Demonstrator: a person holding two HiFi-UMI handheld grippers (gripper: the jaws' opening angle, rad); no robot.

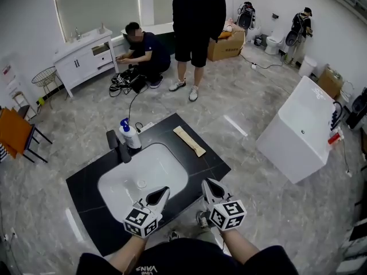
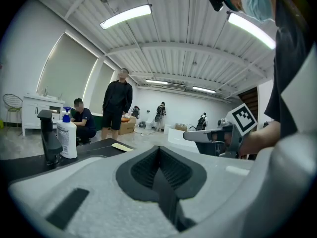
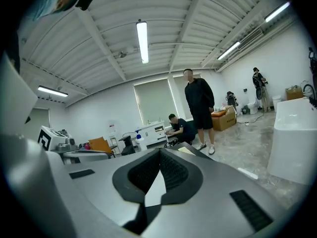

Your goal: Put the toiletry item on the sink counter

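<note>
A black sink counter (image 1: 202, 164) with a white basin (image 1: 143, 176) lies below me. On its far side a white pump bottle with a blue top (image 1: 129, 134) stands upright next to the black faucet (image 1: 117, 145). A flat tan strip (image 1: 190, 141) lies on the counter's far right part. My left gripper (image 1: 158, 195) hangs over the basin's near rim, shut and empty. My right gripper (image 1: 210, 186) hovers at the counter's near right edge, shut with nothing in it. The left gripper view shows the bottle (image 2: 67, 135), the faucet (image 2: 48, 135) and the strip (image 2: 121, 146) beyond its own closed jaws.
One person stands (image 1: 198, 33) and another crouches (image 1: 146, 50) on the tiled floor beyond the counter. A white bathtub (image 1: 304, 130) is at the right, a white vanity cabinet (image 1: 86, 59) at the back left, an orange chair (image 1: 14, 130) at the far left.
</note>
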